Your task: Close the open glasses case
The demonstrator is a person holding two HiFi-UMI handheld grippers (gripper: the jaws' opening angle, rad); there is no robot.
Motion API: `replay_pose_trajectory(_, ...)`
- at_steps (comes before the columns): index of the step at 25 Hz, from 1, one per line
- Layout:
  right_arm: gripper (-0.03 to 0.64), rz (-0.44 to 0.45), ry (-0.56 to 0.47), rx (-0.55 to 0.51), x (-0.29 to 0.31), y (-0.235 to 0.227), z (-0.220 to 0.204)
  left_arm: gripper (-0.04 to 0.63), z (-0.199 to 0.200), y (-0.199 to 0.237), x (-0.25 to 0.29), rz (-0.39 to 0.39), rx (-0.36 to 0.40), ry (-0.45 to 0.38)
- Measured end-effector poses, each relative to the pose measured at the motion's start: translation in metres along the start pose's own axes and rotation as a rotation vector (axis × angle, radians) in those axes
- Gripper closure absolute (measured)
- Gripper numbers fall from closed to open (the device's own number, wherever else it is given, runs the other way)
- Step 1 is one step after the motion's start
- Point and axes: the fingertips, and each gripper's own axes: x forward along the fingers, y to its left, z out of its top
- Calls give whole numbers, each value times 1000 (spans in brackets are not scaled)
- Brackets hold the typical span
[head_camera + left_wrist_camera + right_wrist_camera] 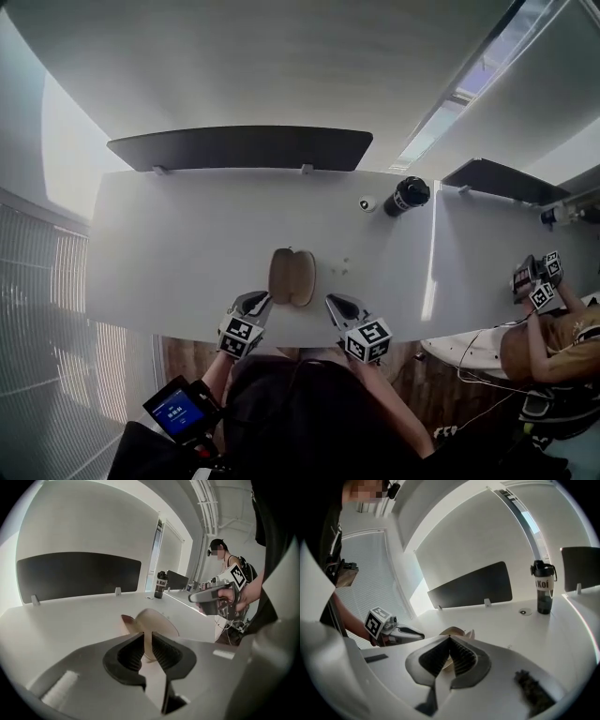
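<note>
The case (292, 277) lies open on the smooth white counter (169, 244), near its front edge. Its two rounded tan shell halves are spread side by side like a clam, with a darker crease at the hinge between them. The left tongs (263, 299) sit just beside it on the left and the right tongs (334, 303) just beside it on the right, both tips angled inward at the shell.

The left tongs stand narrow, with a thin empty slit between their black ribbed pads (129, 654); the pale curved shell shows beyond the slit. The right tongs are closed tip to tip, their ribbed pads (462, 658) forming a pinched V with nothing held. Each pair has a grey moulded body and carries a cube of black-and-white square markers.

Along the counter's far edge stands a long, dark, matte panel (239, 147) with rounded ends. Toward the far right is a dark cylindrical bottle (408, 196), beside a small round white disc (367, 203).
</note>
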Motion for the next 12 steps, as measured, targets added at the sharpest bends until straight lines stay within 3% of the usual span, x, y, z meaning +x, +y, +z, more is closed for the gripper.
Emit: replay_pose_trajectory(12,611,-55,75,63,43,-18,-7,546,-5,23,40,-123,10,78)
